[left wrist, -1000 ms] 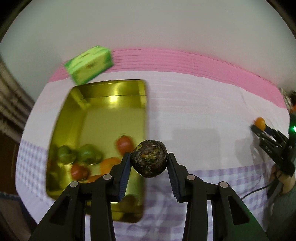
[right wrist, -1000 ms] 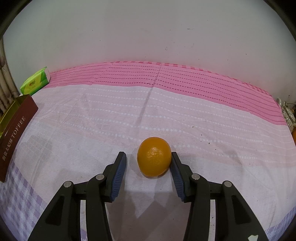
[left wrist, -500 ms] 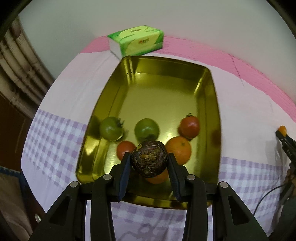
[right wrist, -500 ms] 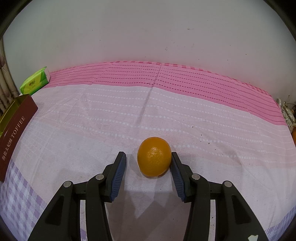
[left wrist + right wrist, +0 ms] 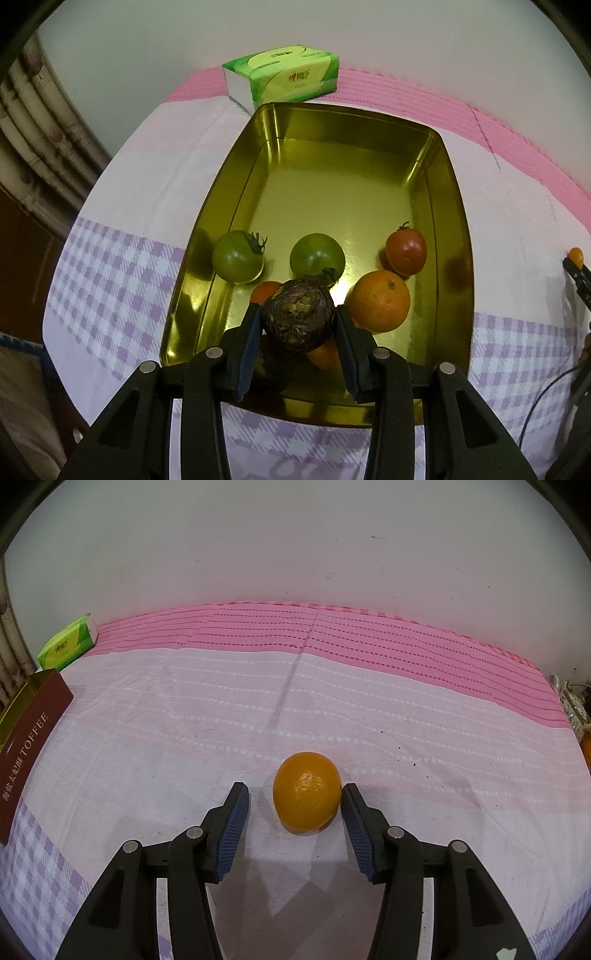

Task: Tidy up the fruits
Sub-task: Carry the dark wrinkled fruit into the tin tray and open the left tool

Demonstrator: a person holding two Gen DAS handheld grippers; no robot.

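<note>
Behind the dark fruit [image 5: 297, 320], half-hidden fruits [image 5: 325, 355].

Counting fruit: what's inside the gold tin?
In the gold tin: two green tomatoes, a red tomato, an orange; the held dark fruit partly hides two more.

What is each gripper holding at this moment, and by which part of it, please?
The left gripper clamps a dark purple-brown fruit by its two opposite sides, above the gold tin. The right gripper, jaws opening, holds nothing; the orange rests on the cloth between them.

Black grippers [image 5: 295, 808] — blue ribbed pads [image 5: 232, 830], silver screws
</note>
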